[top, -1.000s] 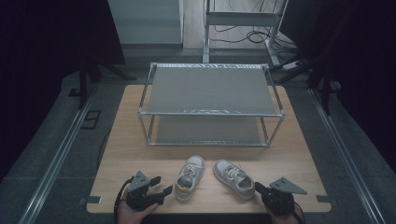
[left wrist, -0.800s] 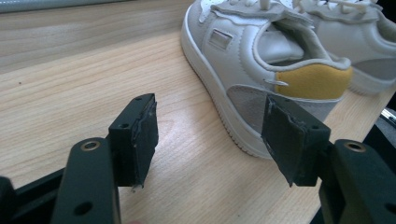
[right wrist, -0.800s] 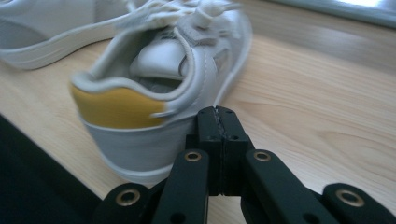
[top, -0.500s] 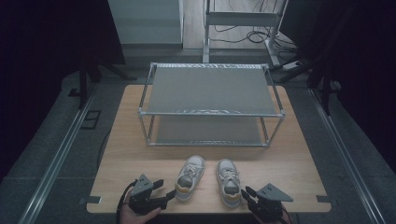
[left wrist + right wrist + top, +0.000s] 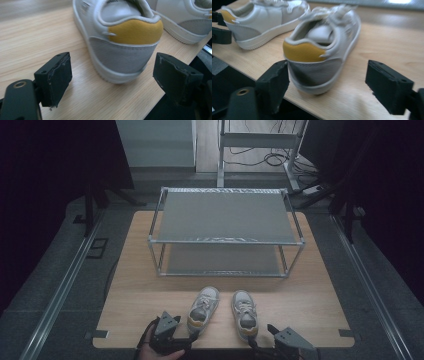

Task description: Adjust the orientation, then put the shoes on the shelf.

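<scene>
Left shoe heel between just-spread left gripper fingers, right shoe likewise before right gripper

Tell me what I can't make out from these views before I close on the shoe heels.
- Left tool: left gripper view shows the jaws open either side of the left shoe heel; the toe is cut off by the top edge.
- Right tool: right gripper view is blurred; whether the near jaw touches the right shoe is unclear.
- High view: both tools are cut by the bottom edge.
- Rack: the top shelf hides much of the lower shelf.
</scene>
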`<state>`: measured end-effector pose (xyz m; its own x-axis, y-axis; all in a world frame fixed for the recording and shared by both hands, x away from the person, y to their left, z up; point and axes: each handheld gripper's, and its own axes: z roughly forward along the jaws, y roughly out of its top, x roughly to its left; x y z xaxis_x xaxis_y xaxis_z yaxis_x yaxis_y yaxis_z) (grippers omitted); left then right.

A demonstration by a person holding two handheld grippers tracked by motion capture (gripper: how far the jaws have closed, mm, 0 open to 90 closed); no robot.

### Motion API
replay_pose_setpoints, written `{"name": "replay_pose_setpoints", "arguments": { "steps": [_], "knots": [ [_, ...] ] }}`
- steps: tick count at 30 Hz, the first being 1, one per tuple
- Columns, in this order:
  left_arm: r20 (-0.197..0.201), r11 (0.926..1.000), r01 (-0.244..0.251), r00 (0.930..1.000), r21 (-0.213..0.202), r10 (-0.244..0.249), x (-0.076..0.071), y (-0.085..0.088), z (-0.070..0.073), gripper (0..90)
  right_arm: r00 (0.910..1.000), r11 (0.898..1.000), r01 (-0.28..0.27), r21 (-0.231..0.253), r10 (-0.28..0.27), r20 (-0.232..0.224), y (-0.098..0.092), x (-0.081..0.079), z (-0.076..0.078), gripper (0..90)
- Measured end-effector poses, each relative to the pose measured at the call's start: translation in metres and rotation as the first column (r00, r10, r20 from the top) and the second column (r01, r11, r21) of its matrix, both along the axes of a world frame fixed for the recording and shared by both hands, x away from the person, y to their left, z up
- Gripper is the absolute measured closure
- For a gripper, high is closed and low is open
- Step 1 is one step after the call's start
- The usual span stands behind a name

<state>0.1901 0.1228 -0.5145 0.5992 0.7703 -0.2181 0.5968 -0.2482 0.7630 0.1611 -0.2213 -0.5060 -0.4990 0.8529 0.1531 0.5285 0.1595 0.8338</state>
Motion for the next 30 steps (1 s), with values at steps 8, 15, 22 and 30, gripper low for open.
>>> {"name": "replay_pose_setpoints", "arguments": {
  "steps": [8,15,22,30],
  "knots": [
    [-0.005,0.9982,-0.027,0.9996,0.054,0.027,0.010,-0.022,-0.004,11.7,0.9990,0.996,0.041,-0.078,-0.043,-0.014,0.025,0.013,-0.011,10.9],
    [-0.009,0.9947,-0.051,0.9986,0.090,0.052,0.021,-0.037,-0.005,13.7,0.9979,0.991,0.059,-0.121,-0.062,-0.020,0.042,0.025,-0.020,12.4],
    [-0.011,0.9907,-0.066,0.9976,0.118,0.068,0.027,-0.042,-0.004,20.4,0.9969,0.988,0.076,-0.135,-0.078,-0.010,0.045,0.029,-0.021,16.6],
    [0.004,0.9927,-0.063,0.9980,0.103,0.063,0.029,-0.033,0.001,27.6,0.9967,0.987,0.081,-0.140,-0.081,0.008,0.038,0.031,-0.018,26.1]
  ]
}}
